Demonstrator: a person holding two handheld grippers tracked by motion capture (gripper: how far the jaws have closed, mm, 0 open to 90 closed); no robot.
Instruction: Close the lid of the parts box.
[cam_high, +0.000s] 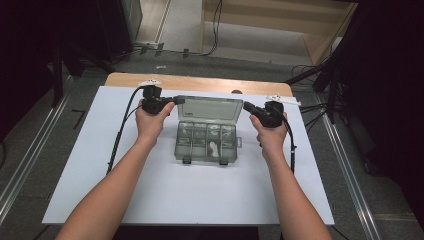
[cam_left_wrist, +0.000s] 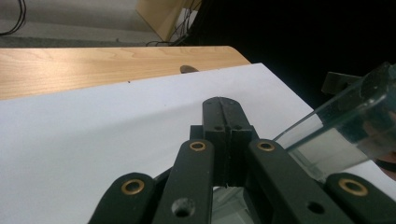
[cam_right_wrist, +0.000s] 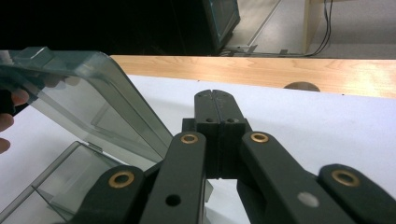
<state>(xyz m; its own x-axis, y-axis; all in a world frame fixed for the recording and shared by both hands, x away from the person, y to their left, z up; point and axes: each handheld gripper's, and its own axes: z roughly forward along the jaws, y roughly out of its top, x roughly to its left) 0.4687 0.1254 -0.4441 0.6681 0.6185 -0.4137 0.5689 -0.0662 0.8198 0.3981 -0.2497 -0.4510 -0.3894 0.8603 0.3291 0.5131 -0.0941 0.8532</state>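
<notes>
High view: clear smoky-grey plastic organizer box (cam_high: 206, 142) is sitting mid-table on the white sheet (cam_high: 150, 190), lid (cam_high: 208, 108) standing open at the far side, base split into small compartments holding pale bits, two latches on the near edge. Left gripper (cam_high: 178, 100) is sitting at the lid's left end, right gripper (cam_high: 246, 105) at its right end; can't tell from here whether either is touching it. Bare wood table edge (cam_high: 200, 83) is showing beyond the sheet. Left gripper view: black matte jaws are lying flat together with nothing between them, brass-ringed pivots on the links; translucent lid is angling up at right, hard glossy plastic with rounded corners. Right gripper view: jaws are pressed together too, empty; lid is tilting up at left, tinted and see-through, box base wall below it.
</notes>
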